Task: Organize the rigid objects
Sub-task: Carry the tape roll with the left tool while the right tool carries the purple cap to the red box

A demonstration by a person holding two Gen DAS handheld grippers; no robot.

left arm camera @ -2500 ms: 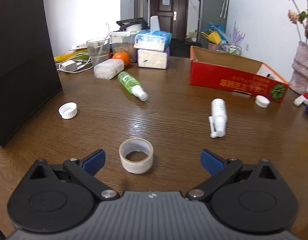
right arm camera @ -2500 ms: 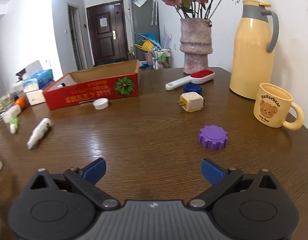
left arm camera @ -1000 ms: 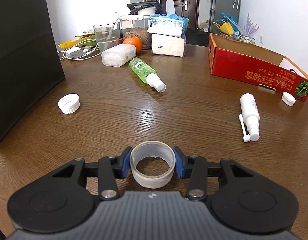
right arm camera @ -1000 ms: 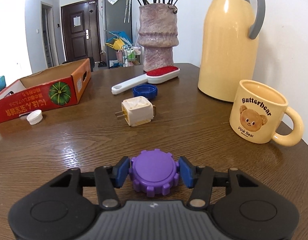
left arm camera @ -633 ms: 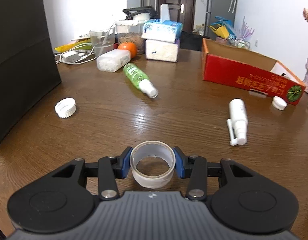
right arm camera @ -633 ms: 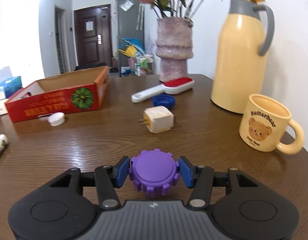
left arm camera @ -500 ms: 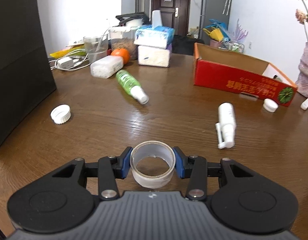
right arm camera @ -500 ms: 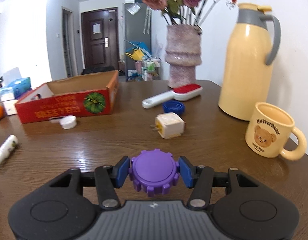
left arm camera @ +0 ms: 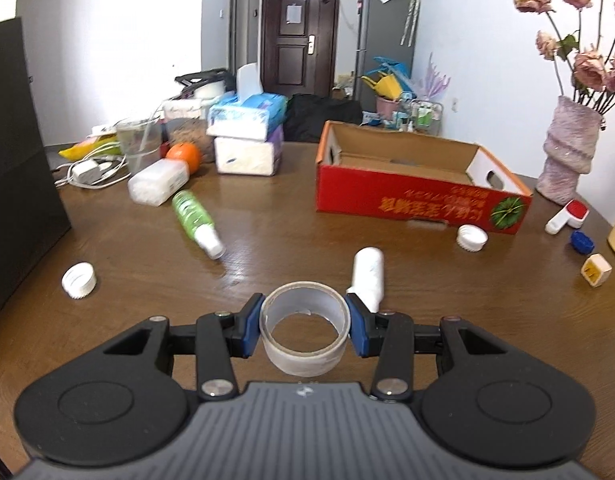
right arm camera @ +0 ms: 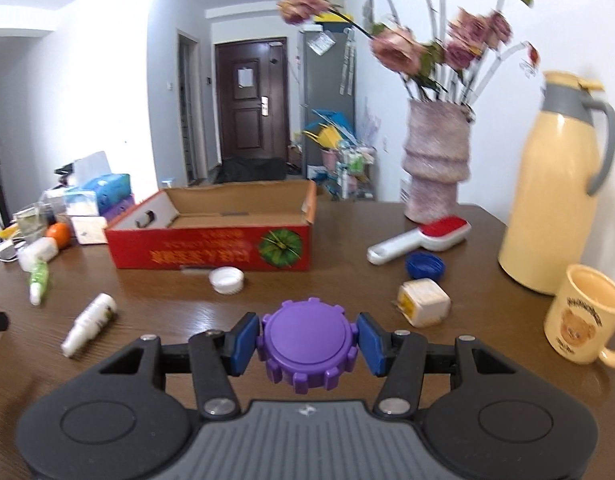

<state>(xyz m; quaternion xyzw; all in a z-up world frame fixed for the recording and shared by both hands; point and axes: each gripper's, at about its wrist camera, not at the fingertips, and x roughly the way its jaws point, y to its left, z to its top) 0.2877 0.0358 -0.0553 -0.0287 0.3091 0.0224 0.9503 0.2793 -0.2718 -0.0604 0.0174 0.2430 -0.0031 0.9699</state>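
My left gripper [left arm camera: 305, 330] is shut on a pale tape roll [left arm camera: 304, 356], held clear above the wooden table [left arm camera: 147, 248]. My right gripper [right arm camera: 306, 338] is shut on a purple toothed cap [right arm camera: 307, 344], also lifted off the table. An open red cardboard box [left arm camera: 421, 200] [right arm camera: 211, 250] stands ahead of both. Loose on the table lie a white spray bottle [left arm camera: 369, 270] [right arm camera: 89, 324], a green bottle [left arm camera: 193, 216], white caps [left arm camera: 78, 280] [right arm camera: 226, 280], a blue cap [right arm camera: 424, 265], a cream plug adapter [right arm camera: 425, 302] and a red lint brush [right arm camera: 419, 239].
A black bag [left arm camera: 19, 208] stands at the left edge. Tissue packs [left arm camera: 247, 138], a glass, an orange and cables crowd the far left. At the right stand a flower vase [right arm camera: 435, 168], a yellow thermos [right arm camera: 555, 208] and a bear mug [right arm camera: 583, 314].
Both grippers closed on their objects, then rose with them; the table now sits lower in both views. The right view has swung left, bringing the red box nearer the centre.
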